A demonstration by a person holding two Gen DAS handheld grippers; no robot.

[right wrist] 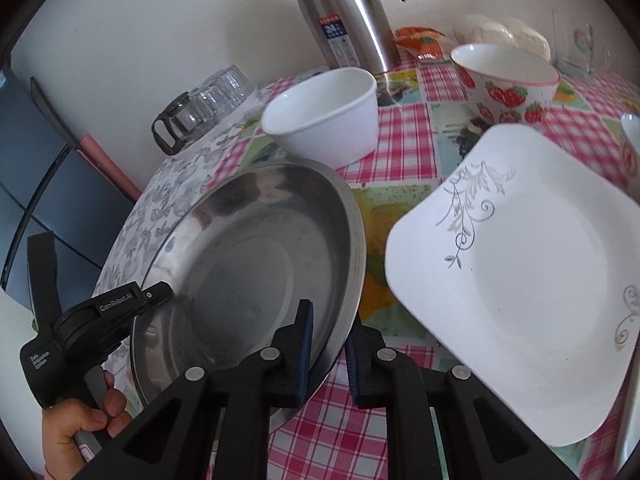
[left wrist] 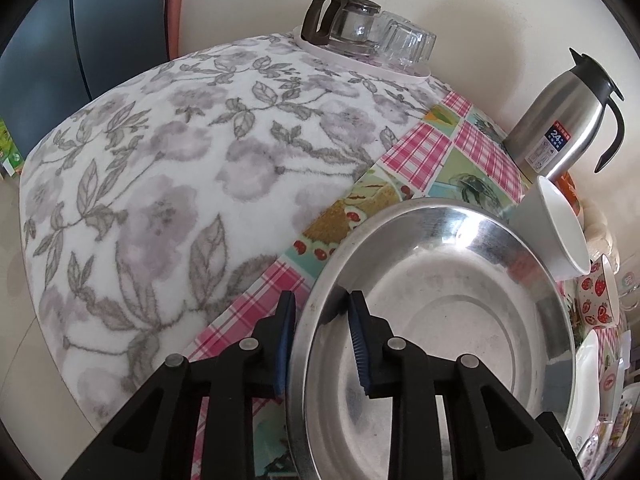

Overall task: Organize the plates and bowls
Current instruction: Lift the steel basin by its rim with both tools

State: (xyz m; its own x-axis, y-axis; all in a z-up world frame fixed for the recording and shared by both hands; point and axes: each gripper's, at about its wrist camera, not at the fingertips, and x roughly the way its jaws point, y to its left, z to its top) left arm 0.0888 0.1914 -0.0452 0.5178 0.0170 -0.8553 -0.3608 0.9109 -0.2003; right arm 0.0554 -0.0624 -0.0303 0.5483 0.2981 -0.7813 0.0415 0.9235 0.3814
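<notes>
Steel rim sits between my left gripper's pads: the round steel dish lies on the checked tablecloth, beside the floral cloth, and I cannot tell whether the pads press. From the right wrist, my right gripper clamps the dish's near rim; a white square plate lies just beside, a white bowl and strawberry bowl behind.

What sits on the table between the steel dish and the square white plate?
Nothing: in the right wrist view only bare patchwork tablecloth shows between the steel dish and the square white plate.
</notes>
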